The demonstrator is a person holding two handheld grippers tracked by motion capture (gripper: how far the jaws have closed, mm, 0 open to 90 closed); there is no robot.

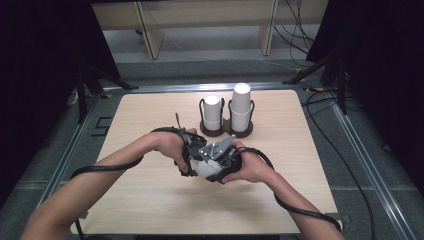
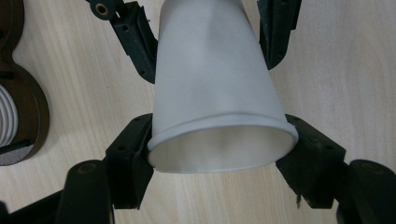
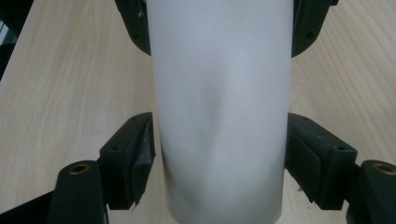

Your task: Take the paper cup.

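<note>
Both grippers meet over the near middle of the table (image 1: 150,200), each set on the same white cup (image 1: 207,169), which is held above the wood, just in front of the cup holder (image 1: 226,131). The left gripper (image 2: 219,154) has its jaws drawn in narrow and clamped on the cup (image 2: 217,93) at its rolled rim: the left gripper view looks into the open mouth, with a black pad pressed on either side of the rim, and the rim bulges a little between them. The right gripper (image 3: 219,149) grips the same cup (image 3: 222,102) farther along its wall; its jaws stand at a middling width, a pad touching each side, and the paper shows a soft crease between them. In the high view the left gripper (image 1: 190,157) comes from the left and the right gripper (image 1: 222,160) from the right, the cup lying tilted between them. Behind, the holder carries two upside-down cup stacks (image 1: 241,107), well apart from the held cup.
</note>
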